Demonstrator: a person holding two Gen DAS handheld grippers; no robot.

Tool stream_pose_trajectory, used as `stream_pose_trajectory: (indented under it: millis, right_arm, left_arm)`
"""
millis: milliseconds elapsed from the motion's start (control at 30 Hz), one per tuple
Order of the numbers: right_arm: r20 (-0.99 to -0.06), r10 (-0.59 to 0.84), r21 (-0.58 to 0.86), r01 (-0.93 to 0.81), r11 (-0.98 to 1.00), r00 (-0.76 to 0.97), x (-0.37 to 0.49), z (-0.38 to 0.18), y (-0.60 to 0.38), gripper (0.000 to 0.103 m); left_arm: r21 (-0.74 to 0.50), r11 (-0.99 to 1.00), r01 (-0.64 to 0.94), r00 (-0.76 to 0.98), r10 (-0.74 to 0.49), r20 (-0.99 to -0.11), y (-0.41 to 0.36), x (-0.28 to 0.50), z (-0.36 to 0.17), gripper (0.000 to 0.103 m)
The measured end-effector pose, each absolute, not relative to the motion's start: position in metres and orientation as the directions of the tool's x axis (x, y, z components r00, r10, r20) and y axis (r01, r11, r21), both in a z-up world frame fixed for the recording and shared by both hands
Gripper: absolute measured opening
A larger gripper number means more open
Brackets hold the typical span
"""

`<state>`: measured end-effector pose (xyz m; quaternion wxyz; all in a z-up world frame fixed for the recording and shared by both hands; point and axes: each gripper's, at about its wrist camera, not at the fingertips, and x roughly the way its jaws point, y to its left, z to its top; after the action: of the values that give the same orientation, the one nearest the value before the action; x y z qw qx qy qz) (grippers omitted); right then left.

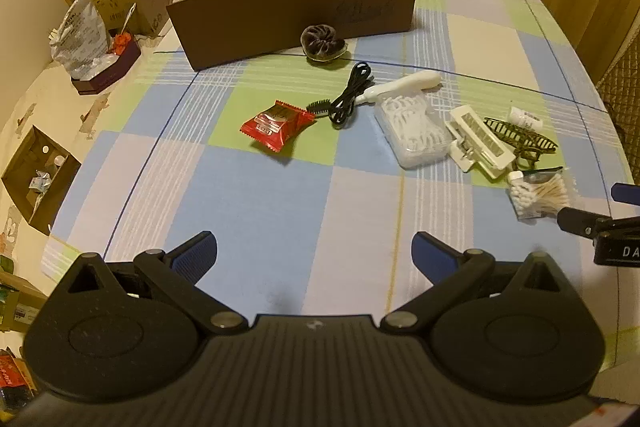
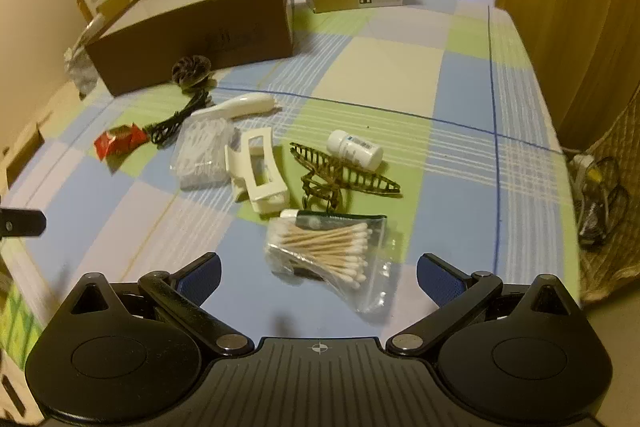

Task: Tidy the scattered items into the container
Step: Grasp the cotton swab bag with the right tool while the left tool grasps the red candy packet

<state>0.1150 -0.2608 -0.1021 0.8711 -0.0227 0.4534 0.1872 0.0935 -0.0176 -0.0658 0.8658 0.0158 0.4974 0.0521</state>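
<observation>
Right wrist view: your right gripper hangs with its jaws spread wide and nothing between them, just short of the bag of cotton swabs.
Left wrist view: your left gripper is likewise spread and empty over bare checked cloth, with the red snack packet ahead of it.
Container: the brown box stands open at the far side of the cloth, well apart from both grippers; nothing shows inside it from here.
Slippery bag: the swab bag is loose clear plastic, so you may pinch only film and it could slide out on the carry.
Crowded cluster: the bag lies against a small tube and near the bronze hair claw; a wide closing could drag either along.
Rolling risk: the white pill bottle lies on its side touching the bronze claw, and a nudge could roll it toward the cloth's edge.
Tangle risk: the black cable lies beside the white handled tool and a small black brush; lifting one may snag the others.
Middle pile: the floss pick box and the white hair claw sit touching.
Blocking the box: the dark scrunchie rests right against the box's front wall.
Arm clash: your right gripper's tip shows at the left view's right edge, so both reaching into the pile could collide.
</observation>
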Motion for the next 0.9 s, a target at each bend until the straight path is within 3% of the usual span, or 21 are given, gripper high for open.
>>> stream_pose_trajectory:
  millis: [633, 733, 900]
  right_arm:
    - [-0.810, 0.229, 0.121, -0.228, 0.966, 0.539, 0.139, -0.140, -0.248, 0.101]
    - [-0.820, 0.230, 0.120, -0.236, 0.964, 0.524, 0.141, -0.145, -0.250, 0.088]
    - [-0.821, 0.232, 0.108, -0.258, 0.960, 0.522, 0.139, -0.149, -0.250, 0.079]
  left_arm:
    - [0.078, 0.994, -0.081, 0.493, 0.108, -0.864, -0.005, 0.127, -0.086, 0.102]
    - [0.083, 0.994, -0.078, 0.488, 0.110, -0.866, -0.005, 0.133, -0.090, 0.102]
    - [0.083, 0.994, -0.070, 0.478, 0.107, -0.872, -0.010, 0.137, -0.097, 0.102]
